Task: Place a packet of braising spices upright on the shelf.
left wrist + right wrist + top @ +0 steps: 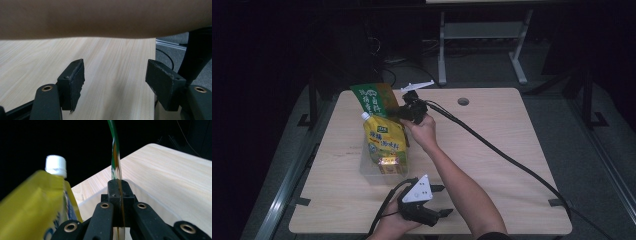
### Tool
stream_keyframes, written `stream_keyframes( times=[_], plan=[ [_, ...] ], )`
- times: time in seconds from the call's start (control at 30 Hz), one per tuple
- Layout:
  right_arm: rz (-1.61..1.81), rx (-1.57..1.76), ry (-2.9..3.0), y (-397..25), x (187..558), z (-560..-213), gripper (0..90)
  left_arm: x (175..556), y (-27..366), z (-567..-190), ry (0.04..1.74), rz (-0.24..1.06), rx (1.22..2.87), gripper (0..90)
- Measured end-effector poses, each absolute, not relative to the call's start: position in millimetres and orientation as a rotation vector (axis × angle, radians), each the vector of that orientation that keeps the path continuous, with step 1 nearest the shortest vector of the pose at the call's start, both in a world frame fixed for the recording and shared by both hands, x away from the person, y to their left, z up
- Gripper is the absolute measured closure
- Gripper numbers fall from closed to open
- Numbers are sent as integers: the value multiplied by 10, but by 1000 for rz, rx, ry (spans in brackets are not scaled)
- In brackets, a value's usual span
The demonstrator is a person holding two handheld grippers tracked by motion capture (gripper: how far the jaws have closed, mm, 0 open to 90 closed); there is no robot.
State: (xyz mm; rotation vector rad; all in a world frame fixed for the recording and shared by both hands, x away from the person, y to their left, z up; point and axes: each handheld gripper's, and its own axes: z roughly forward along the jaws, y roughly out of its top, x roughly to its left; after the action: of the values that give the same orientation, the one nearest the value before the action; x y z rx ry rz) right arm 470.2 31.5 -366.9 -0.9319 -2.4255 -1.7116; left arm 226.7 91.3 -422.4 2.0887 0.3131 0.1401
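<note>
Right gripper (404, 112) up at about 11 o'clock from the worktop's (492, 145) middle, jaws pressed together on the edge of a green pouch (374, 99). Seen edge-on in the right gripper view, green pouch (115, 155) rising as a thin strip straight up from between the clamped pads, toward 12 o'clock. Held clear above the worktop, tilted, its printed face turned toward the near side in the high view.

Yellow pouch (386, 142) with a white cap (365, 116) just below the green one, standing upright in a clear bin (367, 167) left of the worktop's middle. In the right gripper view, yellow pouch (32, 205) at 9 o'clock of the jaws, white cap (56, 165) at its top, close beside the gripper but apart from it. Whether the two pouches touch cannot be told.

Left gripper (447, 200) low at 6 o'clock near the front edge of the worktop, pointing toward 3 o'clock, grey three-cornered plate on top. Jaws spread wide with bare wood between them in the left gripper view (115, 80), holding nothing. The person's right forearm (105, 18) crossing the top of that view, just beyond the pads.

Round hole (463, 101) in the worktop at 12 o'clock, well apart from both pouches.
</note>
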Motion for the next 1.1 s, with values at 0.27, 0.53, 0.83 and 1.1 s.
stream_keyframes(
  times=[0.27, 0.53, 0.83, 1.1],
  plan=[
    [-1748, -970, -2393, 222, 4684, -3812, 899, 2267, 900, -4233, 310, 137, 2090, 306],
    [-1740, -942, -2407, 189, 4641, -3863, 899, 2270, 902, -4232, 310, 139, 2088, 306],
    [-1710, -924, -2430, 138, 4622, -3898, 899, 2281, 901, -4235, 312, 141, 2095, 306],
    [-1699, -930, -2439, 109, 4606, -3904, 899, 2287, 901, -4242, 318, 144, 2098, 305]
  ],
)
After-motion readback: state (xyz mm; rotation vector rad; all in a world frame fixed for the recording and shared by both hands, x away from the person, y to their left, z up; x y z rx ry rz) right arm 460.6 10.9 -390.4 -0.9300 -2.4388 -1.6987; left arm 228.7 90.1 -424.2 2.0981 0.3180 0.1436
